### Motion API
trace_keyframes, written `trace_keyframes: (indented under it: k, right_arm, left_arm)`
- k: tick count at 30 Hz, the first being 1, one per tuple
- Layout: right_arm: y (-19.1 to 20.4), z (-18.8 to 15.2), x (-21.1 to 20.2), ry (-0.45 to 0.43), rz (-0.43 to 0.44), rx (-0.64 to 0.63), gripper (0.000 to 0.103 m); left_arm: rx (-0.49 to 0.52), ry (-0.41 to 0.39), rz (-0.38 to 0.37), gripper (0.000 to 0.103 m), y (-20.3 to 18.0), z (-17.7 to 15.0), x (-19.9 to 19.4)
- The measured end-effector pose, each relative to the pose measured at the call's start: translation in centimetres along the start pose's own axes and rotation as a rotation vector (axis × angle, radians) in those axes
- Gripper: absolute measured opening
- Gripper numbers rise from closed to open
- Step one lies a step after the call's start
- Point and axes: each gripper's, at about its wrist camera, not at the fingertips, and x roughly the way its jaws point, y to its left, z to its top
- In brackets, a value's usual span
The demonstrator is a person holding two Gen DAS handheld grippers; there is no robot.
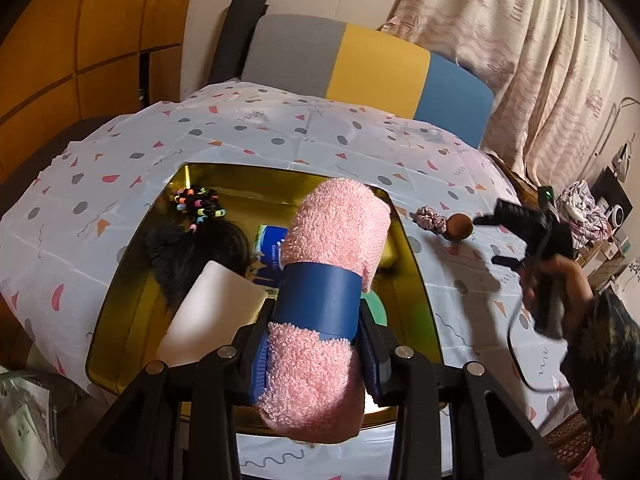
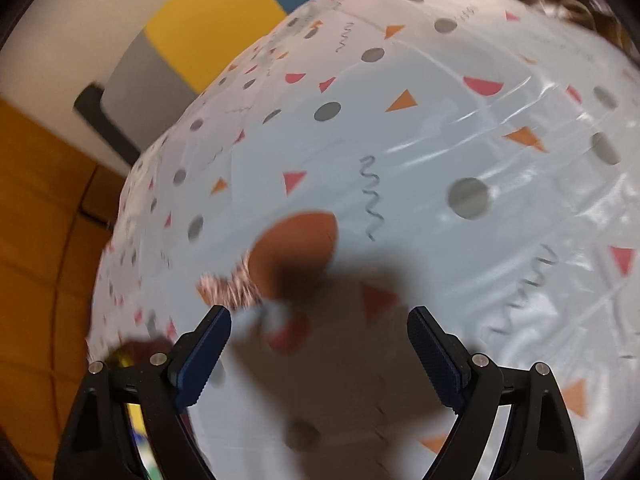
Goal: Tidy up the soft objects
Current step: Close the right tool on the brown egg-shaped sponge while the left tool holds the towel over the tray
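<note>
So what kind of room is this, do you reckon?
Probably a lived-in home room: patterned curtains, a grey, yellow and blue cushion, and a confetti-print tablecloth on the table.

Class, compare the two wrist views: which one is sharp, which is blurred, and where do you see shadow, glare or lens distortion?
Left wrist view: sharp; the pink rolled towel held by the left tool is crisp, the gold tray mirrors its contents, fisheye bends the tablecloth. Right wrist view: motion-blurred; a dark shadow falls ahead of the open right tool across the brown round object.
</note>
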Motion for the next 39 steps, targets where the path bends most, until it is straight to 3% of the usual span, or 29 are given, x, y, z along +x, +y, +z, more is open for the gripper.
trace_keyframes:
  k: [6,10,11,12,13,14,23,25,28,31,35,37,39]
  right_arm:
    - [0.6,2.0,3.4,0.020,0.003,0.116,0.092]
    - [2.0,2.9,4.7,0.008,-0.038,0.060,0.092]
    - [2.6,2.9,4.9,0.012,-0.071,0.019,0.087]
    - [3.4,2.8,5.1,0.014,-0.108,-0.044,0.067]
    - [4.0,2.6,5.3,0.026,-0.119,-0.102,0.057]
    - [4.3,2.4,5.4,0.044,-0.114,-0.133,0.052]
    - [1.7,-1.6,0.9,0.108,0.022,-0.343,0.041]
    - [1.0,-3.2,-0.4,0.140,0.057,-0.405,0.041]
    - [0.4,-5.5,-1.4,0.172,0.019,-0.523,0.041]
    - [-0.4,-6.7,-1.7,0.192,0.020,-0.557,0.042]
    - [-1.4,-7.6,-2.0,0.229,0.013,-0.569,0.060]
    - [-2.3,-7.4,-2.5,0.219,0.012,-0.555,0.081]
    - [-3.6,-7.0,-3.5,0.199,0.009,-0.504,0.086]
  left_arm:
    - [-0.019,0.017,0.014,0.037,1.0,-0.4,0.2]
    - [-0.032,0.031,0.019,0.037,1.3,-0.3,0.6]
    - [-0.034,0.032,0.019,0.037,1.3,-0.4,0.7]
    - [-0.034,0.032,0.020,0.037,1.4,-0.3,0.7]
    - [-0.034,0.032,0.019,0.037,1.3,-0.4,0.7]
    - [-0.035,0.032,0.013,0.037,1.2,-0.4,0.7]
    - [-0.029,0.023,-0.011,0.037,0.7,-0.5,0.5]
    - [-0.022,0.019,-0.016,0.037,0.5,-0.6,0.3]
    - [-0.014,0.016,-0.018,0.037,0.1,-0.7,0.2]
    - [-0.003,0.021,-0.015,0.037,-0.3,-0.8,0.2]
    - [0.011,0.016,-0.013,0.037,-0.7,-0.8,-0.1]
    - [0.011,0.013,-0.013,0.037,-0.7,-0.8,-0.3]
    - [0.014,0.010,-0.008,0.037,-0.7,-0.8,-0.4]
